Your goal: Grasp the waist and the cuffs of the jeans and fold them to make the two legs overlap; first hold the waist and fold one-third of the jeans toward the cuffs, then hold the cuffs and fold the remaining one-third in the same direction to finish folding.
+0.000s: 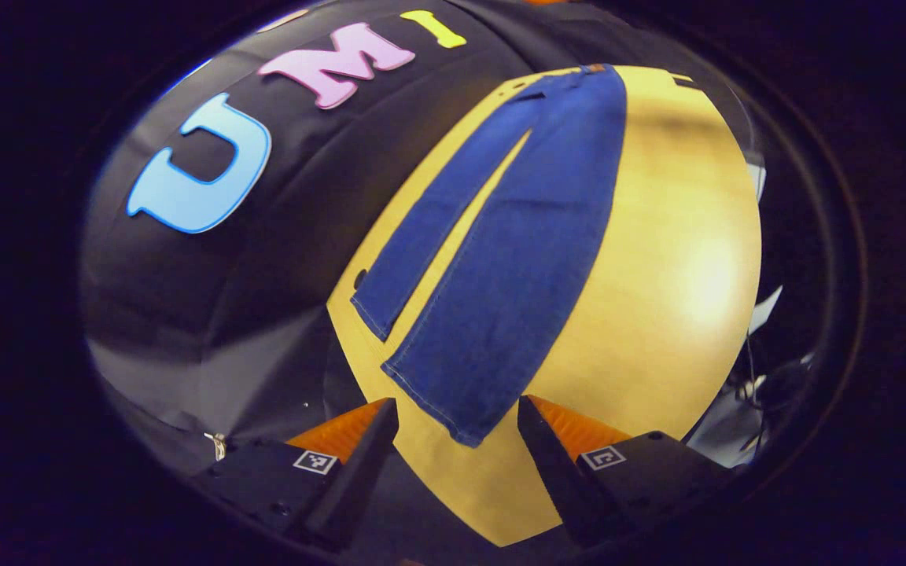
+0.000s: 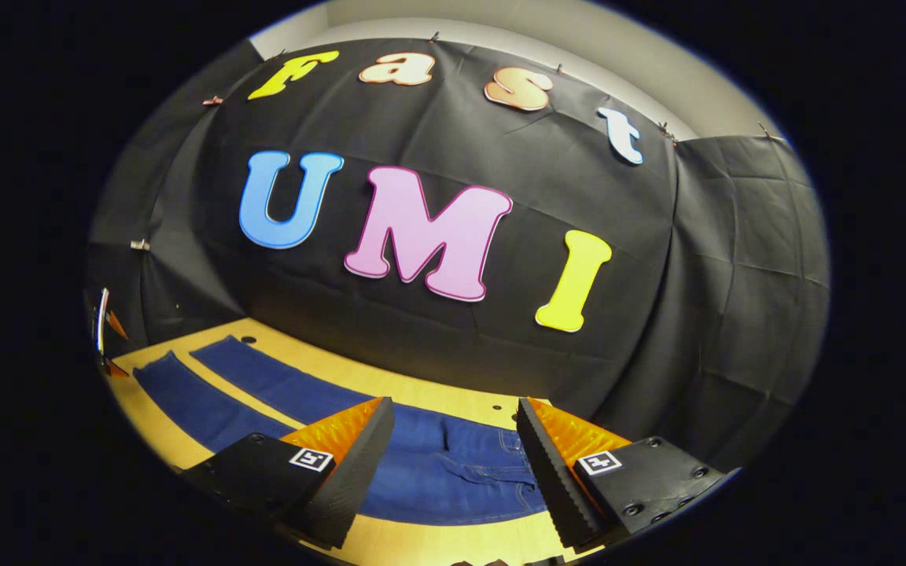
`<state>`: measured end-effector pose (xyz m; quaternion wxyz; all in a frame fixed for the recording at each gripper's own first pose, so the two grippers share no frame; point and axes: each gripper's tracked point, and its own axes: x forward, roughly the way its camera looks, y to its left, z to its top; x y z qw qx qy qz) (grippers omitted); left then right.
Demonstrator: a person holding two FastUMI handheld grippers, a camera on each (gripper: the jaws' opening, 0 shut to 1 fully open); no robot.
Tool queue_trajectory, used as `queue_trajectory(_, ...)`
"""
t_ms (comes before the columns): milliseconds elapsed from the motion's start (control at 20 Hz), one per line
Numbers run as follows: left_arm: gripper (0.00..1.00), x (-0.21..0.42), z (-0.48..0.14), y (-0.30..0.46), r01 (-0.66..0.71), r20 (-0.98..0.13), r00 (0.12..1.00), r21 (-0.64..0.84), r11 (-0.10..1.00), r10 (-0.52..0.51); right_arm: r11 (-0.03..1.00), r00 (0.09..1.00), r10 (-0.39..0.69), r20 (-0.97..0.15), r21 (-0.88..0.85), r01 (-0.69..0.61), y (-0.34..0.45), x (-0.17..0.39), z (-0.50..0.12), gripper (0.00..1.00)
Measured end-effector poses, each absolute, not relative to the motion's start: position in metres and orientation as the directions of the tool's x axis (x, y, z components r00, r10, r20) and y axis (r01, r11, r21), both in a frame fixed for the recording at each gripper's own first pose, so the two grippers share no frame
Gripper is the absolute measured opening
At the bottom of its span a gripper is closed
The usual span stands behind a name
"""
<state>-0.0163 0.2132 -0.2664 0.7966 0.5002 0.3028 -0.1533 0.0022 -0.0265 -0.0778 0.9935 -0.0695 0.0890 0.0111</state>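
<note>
Blue jeans [image 1: 500,259] lie flat and unfolded on the yellow table [image 1: 657,299], legs spread apart in a narrow V. In the left gripper view the two cuffs point toward me, the nearer cuff [image 1: 453,401] lying just ahead of my left gripper [image 1: 457,417], which is open and holds nothing. In the right gripper view the waist of the jeans [image 2: 453,472] sits between and beyond the fingers of my right gripper [image 2: 453,424], also open and empty, while the legs run off to the left. The other gripper [image 2: 104,330] shows small at the far left.
Black cloth walls stand close behind the table [image 2: 327,365] on the far side and at both ends. A small dark hole [image 1: 359,278] marks the table surface beside the far cuff. Bare tabletop stretches on the near side of the jeans.
</note>
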Motion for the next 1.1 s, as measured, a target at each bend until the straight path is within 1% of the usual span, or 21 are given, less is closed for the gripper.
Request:
queue_trajectory(100, 0.96, -0.011, -0.286, 0.236, 0.614, -0.675, 0.732, 0.713, 0.338, 0.094, 0.987, 0.978, 0.012, -0.209, -0.152, -0.044, -0.030, -0.002, -0.094, 0.96)
queue_trajectory(150, 0.96, -0.005, -0.293, 0.242, 0.636, -0.687, 0.719, 0.711, 0.300, 0.104, 0.984, 0.974, 0.009, -0.226, -0.169, -0.048, -0.032, -0.003, -0.102, 0.97)
queue_trajectory(250, 0.97, 0.006, -0.305, 0.243, 0.674, -0.711, 0.696, 0.695, 0.250, 0.099, 0.980, 0.964, -0.006, -0.266, -0.193, -0.047, -0.038, -0.006, -0.121, 0.96)
queue_trajectory(350, 0.94, 0.024, -0.306, 0.236, 0.683, -0.703, 0.707, 0.708, 0.179, 0.080, 0.983, 0.958, -0.032, -0.285, -0.185, -0.022, -0.048, -0.007, -0.133, 0.96)
queue_trajectory(400, 0.90, 0.037, -0.306, 0.236, 0.679, -0.694, 0.716, 0.718, 0.154, 0.077, 0.984, 0.955, -0.046, -0.292, -0.177, -0.007, -0.054, -0.007, -0.138, 0.97)
queue_trajectory(450, 0.89, 0.044, -0.311, 0.240, 0.689, -0.705, 0.704, 0.707, 0.158, 0.083, 0.983, 0.951, -0.061, -0.303, -0.183, 0.005, -0.060, -0.006, -0.147, 0.96)
queue_trajectory(500, 0.87, 0.048, -0.317, 0.242, 0.700, -0.720, 0.688, 0.692, 0.176, 0.094, 0.979, 0.946, -0.076, -0.316, -0.203, 0.011, -0.068, -0.004, -0.156, 0.97)
queue_trajectory(550, 0.67, 0.053, -0.316, 0.242, 0.700, -0.722, 0.686, 0.690, 0.186, 0.095, 0.972, 0.941, -0.085, -0.326, -0.233, 0.007, -0.077, -0.001, -0.163, 0.96)
queue_trajectory(600, 0.57, 0.063, -0.317, 0.241, 0.696, -0.719, 0.688, 0.693, 0.190, 0.099, 0.962, 0.938, -0.097, -0.333, -0.272, 0.003, -0.087, 0.002, -0.168, 0.97)
queue_trajectory(650, 0.55, 0.066, -0.317, 0.242, 0.701, -0.727, 0.678, 0.683, 0.203, 0.105, 0.950, 0.938, -0.102, -0.330, -0.312, -0.007, -0.098, 0.006, -0.169, 0.97)
queue_trajectory(700, 0.50, 0.070, -0.321, 0.243, 0.709, -0.740, 0.663, 0.669, 0.222, 0.113, 0.936, 0.942, -0.100, -0.322, -0.352, -0.021, -0.107, 0.010, -0.170, 0.97)
queue_trajectory(750, 0.38, 0.072, -0.324, 0.242, 0.720, -0.756, 0.644, 0.650, 0.241, 0.117, 0.922, 0.943, -0.095, -0.319, -0.386, -0.038, -0.116, 0.015, -0.171, 0.97)
queue_trajectory(800, 0.30, 0.075, -0.324, 0.240, 0.722, -0.760, 0.638, 0.645, 0.249, 0.120, 0.909, 0.941, -0.085, -0.327, -0.413, -0.062, -0.126, 0.021, -0.176, 0.97)
queue_trajectory(850, 0.21, 0.076, -0.322, 0.241, 0.723, -0.761, 0.638, 0.645, 0.247, 0.120, 0.892, 0.937, -0.074, -0.341, -0.443, -0.091, -0.137, 0.025, -0.183, 0.97)
queue_trajectory(900, 0.18, 0.073, -0.323, 0.242, 0.727, -0.765, 0.633, 0.640, 0.246, 0.119, 0.864, 0.935, -0.059, -0.350, -0.486, -0.128, -0.147, 0.029, -0.190, 0.97)
queue_trajectory(950, 0.13, 0.074, -0.323, 0.241, 0.726, -0.763, 0.636, 0.642, 0.247, 0.115, 0.824, 0.931, -0.045, -0.362, -0.541, -0.170, -0.159, 0.031, -0.197, 0.97)
queue_trajectory(1000, 0.11, 0.072, -0.321, 0.240, 0.723, -0.763, 0.637, 0.641, 0.257, 0.111, 0.767, 0.921, -0.025, -0.389, -0.598, -0.232, -0.174, 0.033, -0.205, 0.96)
queue_trajectory(1050, 0.06, 0.073, -0.322, 0.240, 0.719, -0.763, 0.637, 0.640, 0.272, 0.112, 0.710, 0.908, -0.003, -0.419, -0.641, -0.293, -0.182, 0.035, -0.214, 0.96)
queue_trajectory(1100, 0.07, 0.072, -0.321, 0.240, 0.714, -0.763, 0.637, 0.638, 0.290, 0.112, 0.642, 0.889, 0.020, -0.457, -0.676, -0.362, -0.186, 0.033, -0.225, 0.96)
